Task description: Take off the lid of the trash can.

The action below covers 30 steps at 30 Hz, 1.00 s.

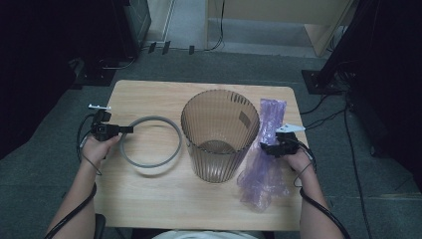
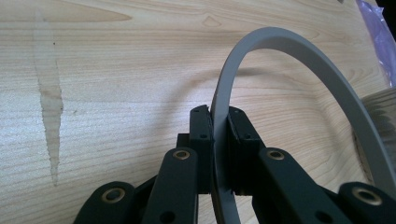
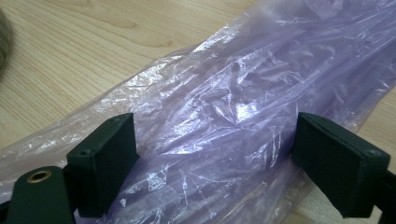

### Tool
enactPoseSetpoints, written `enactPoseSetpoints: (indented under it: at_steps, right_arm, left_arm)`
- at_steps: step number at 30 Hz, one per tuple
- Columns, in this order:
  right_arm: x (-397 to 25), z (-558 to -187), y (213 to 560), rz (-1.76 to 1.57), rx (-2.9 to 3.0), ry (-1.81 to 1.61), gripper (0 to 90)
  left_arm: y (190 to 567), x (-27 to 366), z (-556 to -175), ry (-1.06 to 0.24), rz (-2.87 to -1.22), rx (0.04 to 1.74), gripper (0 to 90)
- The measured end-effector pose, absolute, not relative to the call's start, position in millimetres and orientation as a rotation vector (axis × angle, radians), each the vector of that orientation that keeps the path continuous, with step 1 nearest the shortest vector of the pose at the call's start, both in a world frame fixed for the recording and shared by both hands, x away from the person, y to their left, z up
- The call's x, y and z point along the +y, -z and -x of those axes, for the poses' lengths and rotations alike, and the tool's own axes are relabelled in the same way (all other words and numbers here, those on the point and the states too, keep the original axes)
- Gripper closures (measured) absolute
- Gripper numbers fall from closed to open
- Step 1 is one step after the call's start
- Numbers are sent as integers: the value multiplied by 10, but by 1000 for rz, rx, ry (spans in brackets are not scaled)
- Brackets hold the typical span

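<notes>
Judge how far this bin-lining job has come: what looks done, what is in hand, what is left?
Done: the left gripper is shut on the grey ring. In hand: the right gripper stands open astride the purple bag, not yet closed. Left, probably: lining the ribbed bin, which holds no bag, and fitting the ring.

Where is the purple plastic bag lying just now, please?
In the high view, the purple plastic bag lies on the table's right side, beside the ribbed bin, between the open right tongs.

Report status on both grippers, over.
Left gripper shut on grey ring. Right gripper open, jaws astride purple bag. Ribbed bin upright between them. Nothing blocking.
</notes>
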State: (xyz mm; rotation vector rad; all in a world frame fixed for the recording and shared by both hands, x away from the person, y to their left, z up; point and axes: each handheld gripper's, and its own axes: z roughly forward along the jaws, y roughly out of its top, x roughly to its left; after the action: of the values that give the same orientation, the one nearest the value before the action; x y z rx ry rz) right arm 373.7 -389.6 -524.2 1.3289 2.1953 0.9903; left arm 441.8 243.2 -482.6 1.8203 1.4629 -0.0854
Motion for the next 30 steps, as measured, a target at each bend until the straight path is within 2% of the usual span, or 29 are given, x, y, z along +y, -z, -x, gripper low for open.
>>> enactPoseSetpoints:
  at_steps: [30]
  right_arm:
    - [-3810,-3740,5242,-1279,2238,-1008,143]
  left_arm:
    - [5021,2527,-4410,84,-1847,1510,802]
